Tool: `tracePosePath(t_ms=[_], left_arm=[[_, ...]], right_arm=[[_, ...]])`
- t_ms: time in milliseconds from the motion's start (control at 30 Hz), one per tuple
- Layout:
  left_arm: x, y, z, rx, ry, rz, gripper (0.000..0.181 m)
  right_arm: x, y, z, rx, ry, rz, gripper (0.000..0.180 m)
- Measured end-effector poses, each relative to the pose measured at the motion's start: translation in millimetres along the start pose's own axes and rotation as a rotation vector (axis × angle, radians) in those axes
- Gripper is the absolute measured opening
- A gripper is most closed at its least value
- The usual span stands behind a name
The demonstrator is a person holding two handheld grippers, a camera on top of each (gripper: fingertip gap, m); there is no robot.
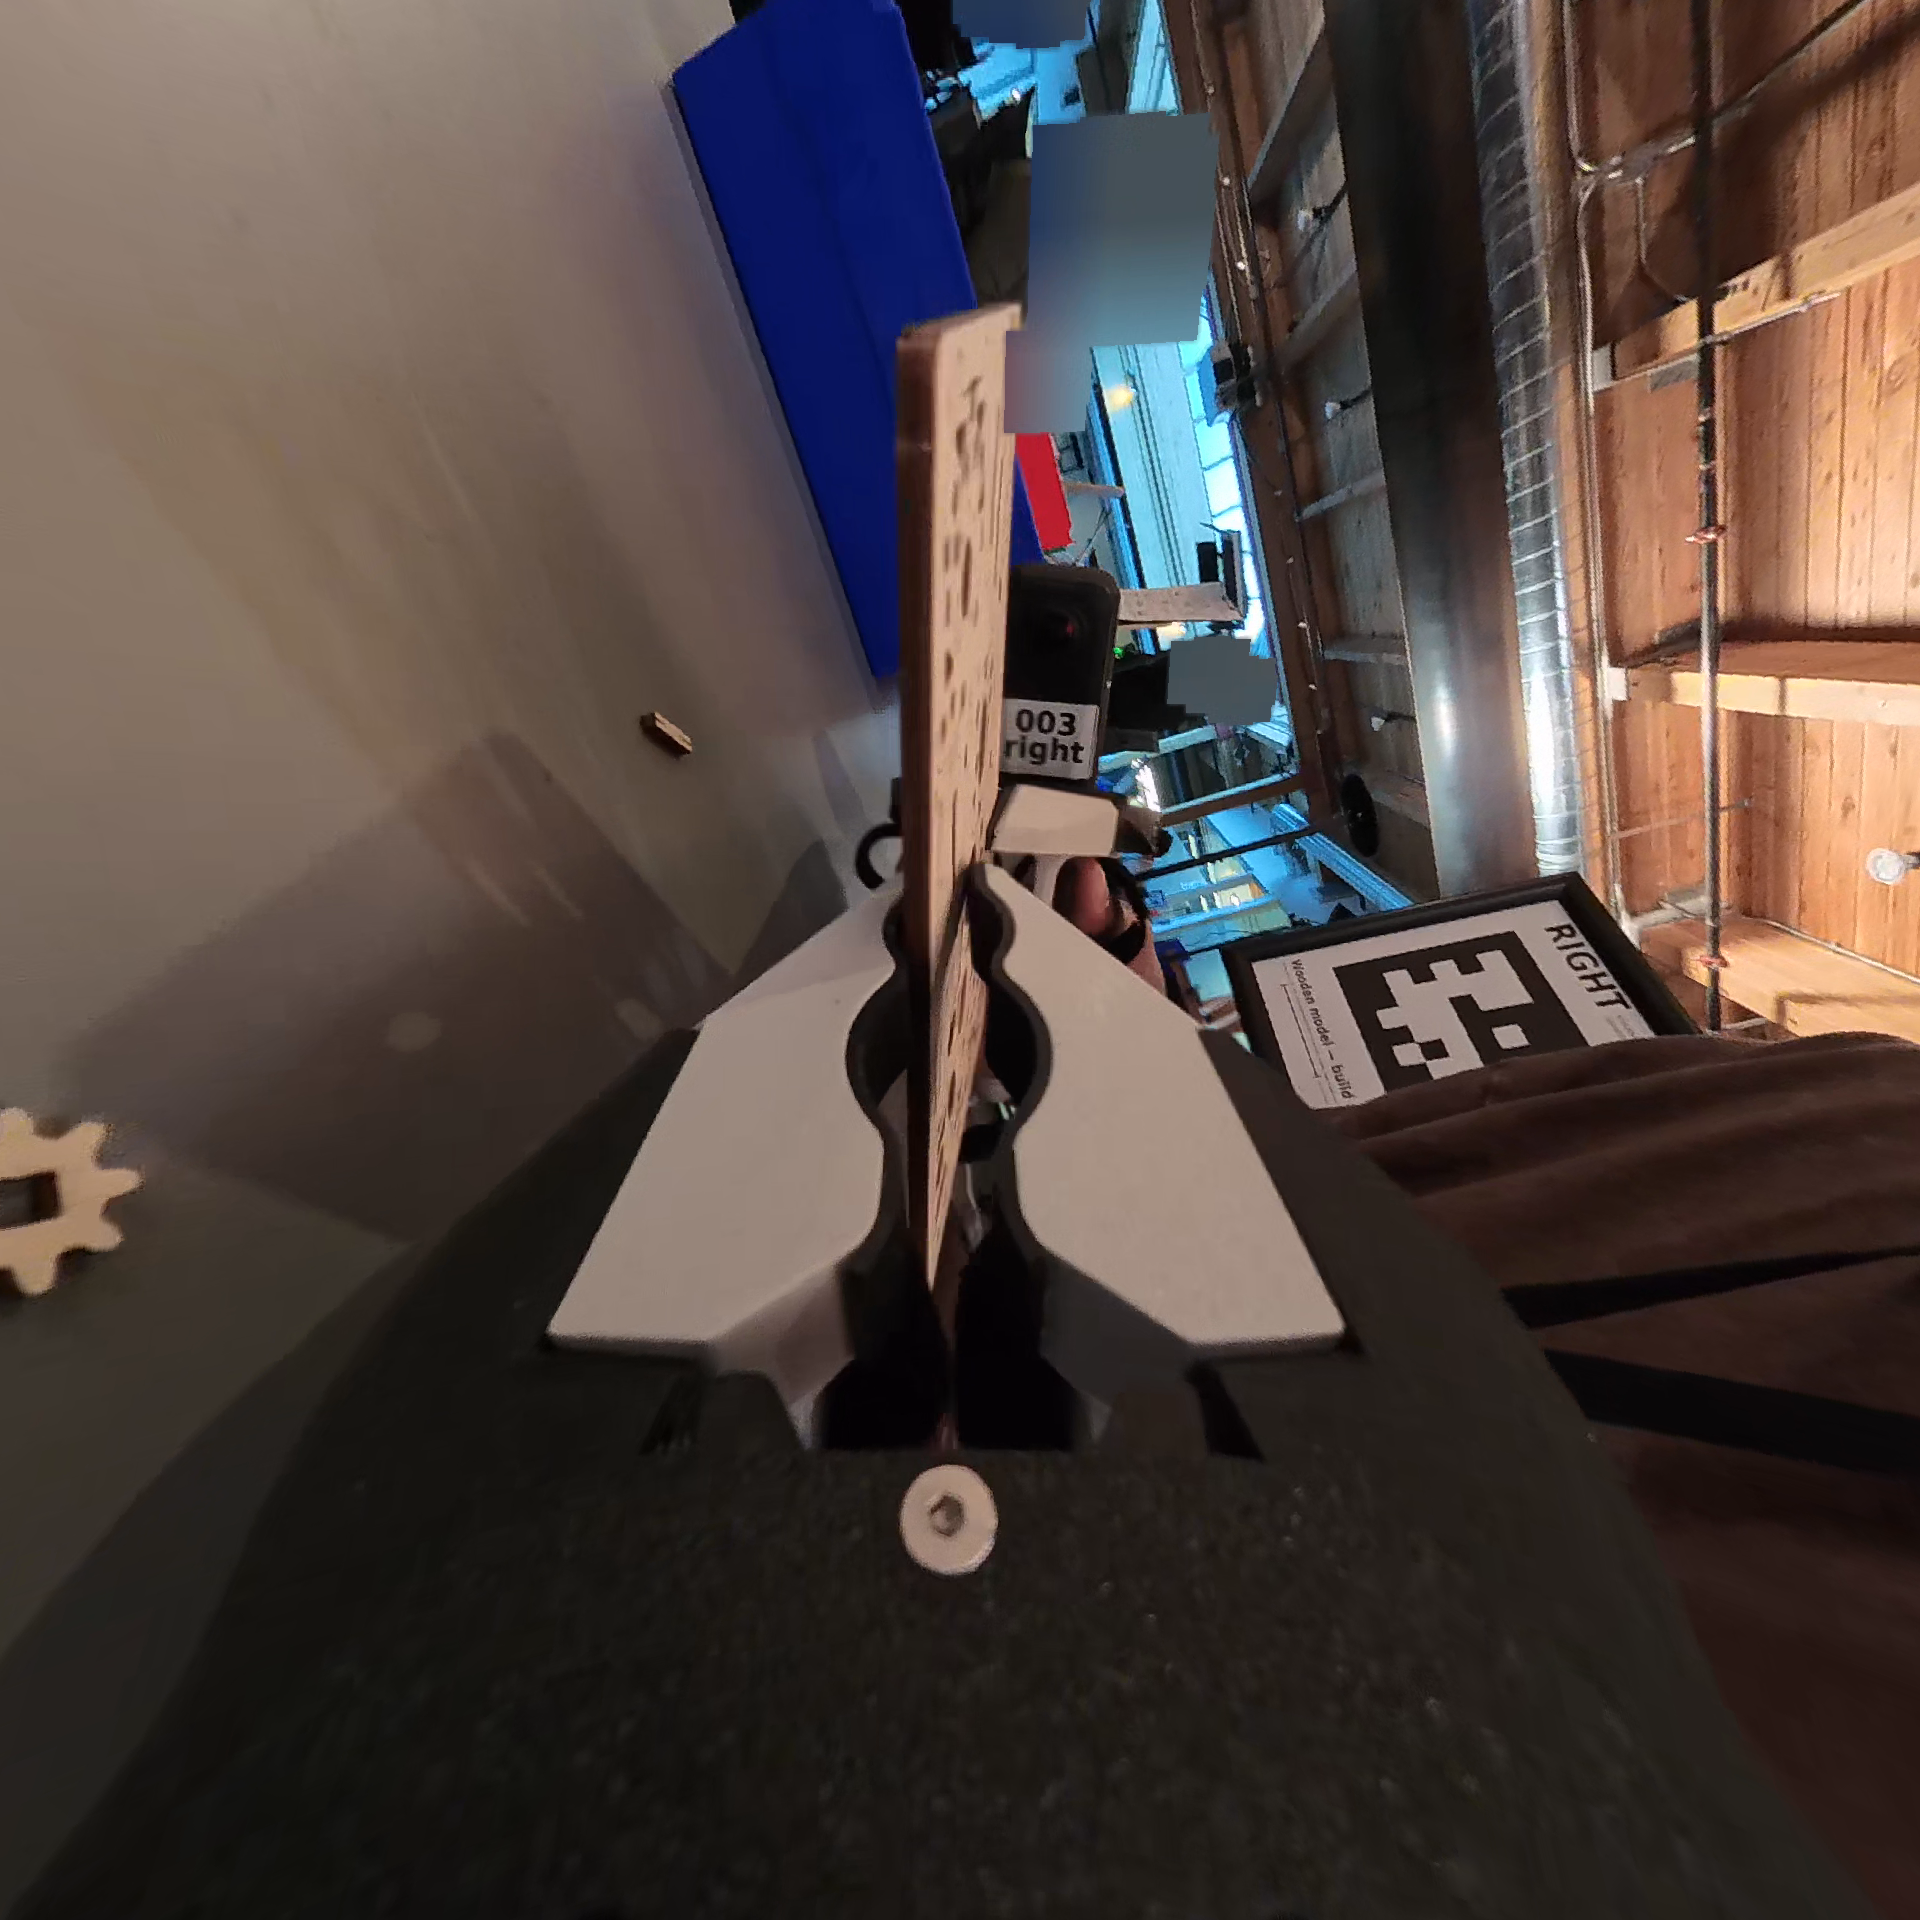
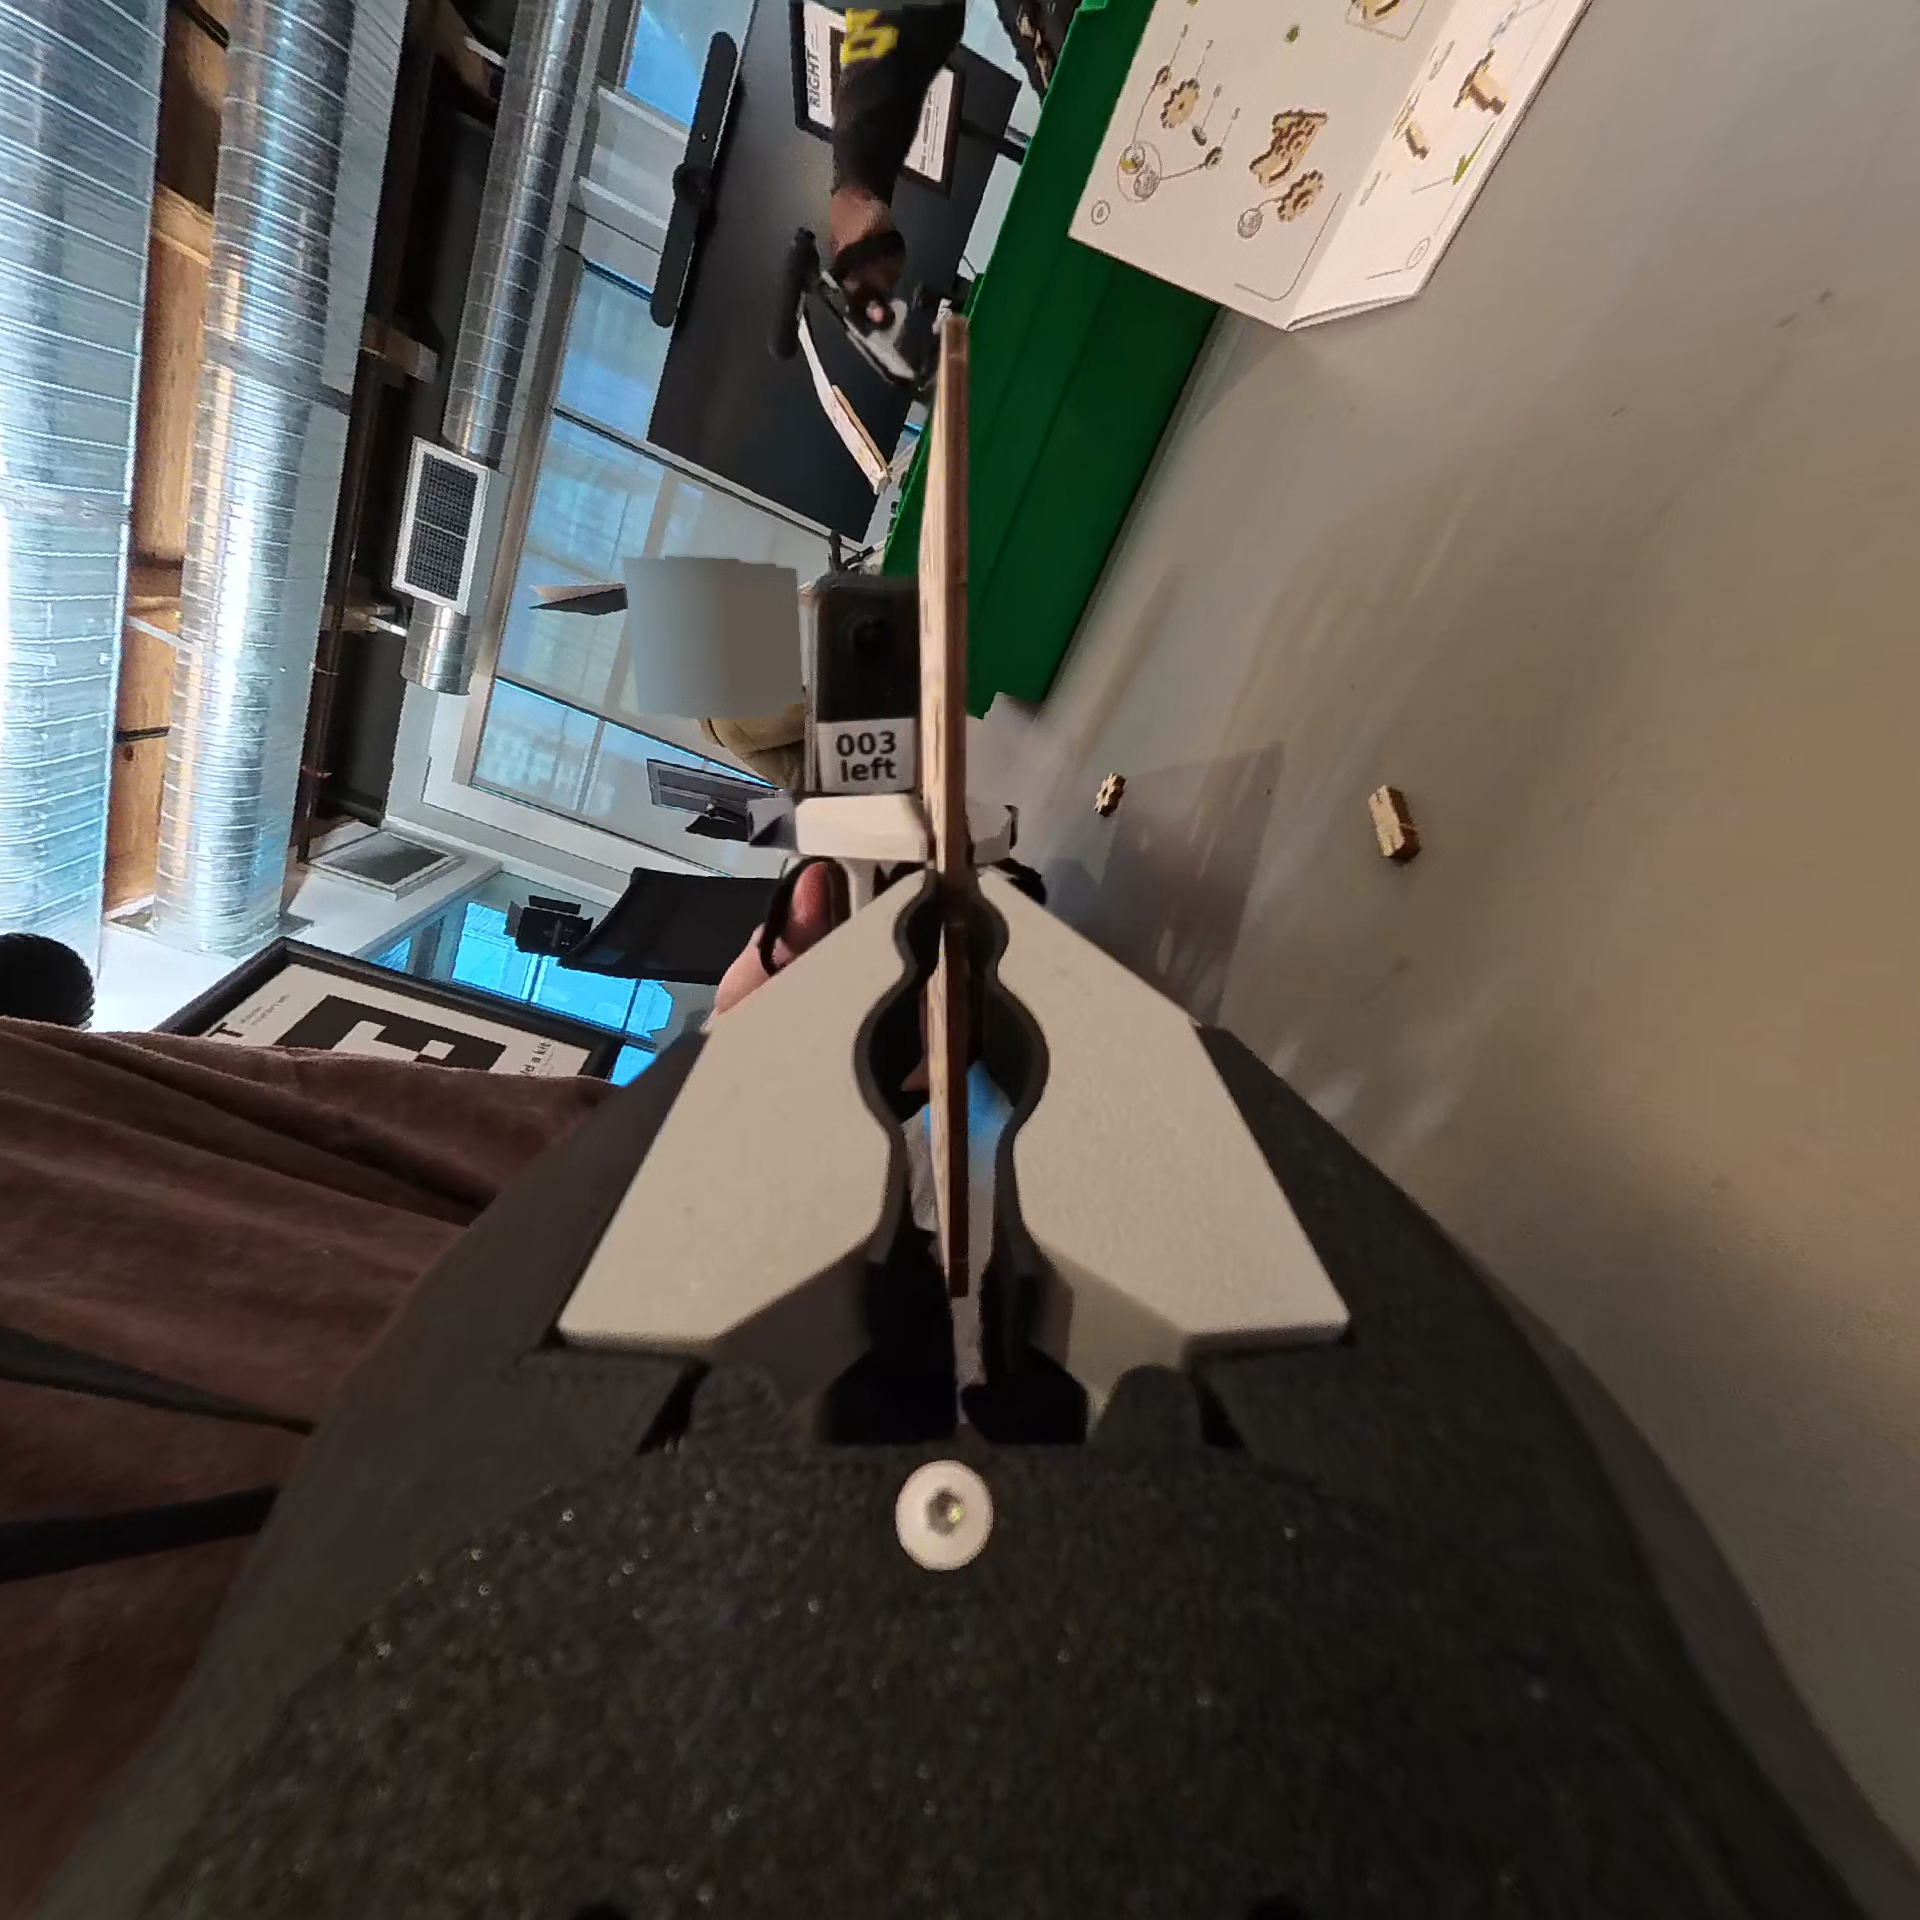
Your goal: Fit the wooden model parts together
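Both claws (image 1: 951,914) (image 2: 951,904) clamped on one wooden sheet (image 1: 961,665).

In the left wrist view a wooden sheet (image 1: 951,665) stands edge-on between the jaws of the left gripper (image 1: 943,914), reaching forward past the tips. Just behind the sheet, facing back, is the right gripper (image 1: 1055,821). A gear (image 1: 52,1200) lies on the table (image 1: 312,520) at the view's left edge; a small block (image 1: 665,732) lies farther off, well apart from it. In the right wrist view the same sheet (image 2: 948,727) sits between the jaws of the right gripper (image 2: 951,904), the left gripper (image 2: 862,821) just beyond. A small gear (image 2: 1112,795) and a wooden piece (image 2: 1392,824) lie on the table to the right, an instruction sheet (image 2: 1320,135) farther off
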State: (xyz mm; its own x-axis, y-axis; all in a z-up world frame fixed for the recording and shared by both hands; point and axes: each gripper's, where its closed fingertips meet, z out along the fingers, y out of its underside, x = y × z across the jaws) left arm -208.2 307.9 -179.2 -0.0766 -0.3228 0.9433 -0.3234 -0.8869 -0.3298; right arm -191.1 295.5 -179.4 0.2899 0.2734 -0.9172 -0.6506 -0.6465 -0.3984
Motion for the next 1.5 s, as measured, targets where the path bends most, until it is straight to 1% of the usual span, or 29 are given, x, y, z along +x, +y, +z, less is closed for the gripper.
tracePosePath(t_ms=[167, 233, 300, 433, 600, 733, 833, 1067, 1233, 1267, 1367, 1500], left_arm=[[4, 0, 0, 0.004, -0.019, 0.057, 0.001], [4, 3, -1, -0.020, -0.030, 0.074, 0.001], [0, 6, -2, -0.040, -0.048, 0.083, 0.001], [-5, 10, -1, -0.068, -0.051, 0.076, 0.001], [-12, 14, 1, -0.092, -0.106, 0.103, 0.001], [-20, 17, 2, -0.102, -0.163, 0.119, 0.001], [-24, 16, 1, -0.095, -0.194, 0.118, 0.001], [-33, 16, 0, -0.092, -0.247, 0.090, 0.002], [-30, 16, 0, -0.091, -0.226, 0.093, 0.002], [-30, 17, 1, -0.094, -0.226, 0.106, 0.002], [-26, 18, 2, -0.094, -0.216, 0.137, 0.002], [-18, 17, 2, -0.084, -0.187, 0.184, 0.002]], right_arm=[[1, 1, 0, -0.015, 0.001, 0.011, 0.006], [3, 5, 0, -0.067, 0.032, -0.058, 0.008], [5, 10, 2, -0.137, 0.080, -0.160, 0.020], [15, 15, 2, -0.196, 0.144, -0.226, 0.014], [26, 19, 0, -0.238, 0.215, -0.279, 0.017], [35, 22, 1, -0.257, 0.281, -0.268, 0.018], [40, 22, 2, -0.276, 0.371, -0.388, 0.020], [50, 23, 3, -0.311, 0.489, -0.480, 0.023], [47, 19, 1, -0.285, 0.489, -0.515, 0.025], [46, 19, 1, -0.281, 0.479, -0.503, 0.025], [42, 20, 1, -0.273, 0.391, -0.348, 0.023], [35, 20, 1, -0.310, 0.339, -0.346, 0.022]])
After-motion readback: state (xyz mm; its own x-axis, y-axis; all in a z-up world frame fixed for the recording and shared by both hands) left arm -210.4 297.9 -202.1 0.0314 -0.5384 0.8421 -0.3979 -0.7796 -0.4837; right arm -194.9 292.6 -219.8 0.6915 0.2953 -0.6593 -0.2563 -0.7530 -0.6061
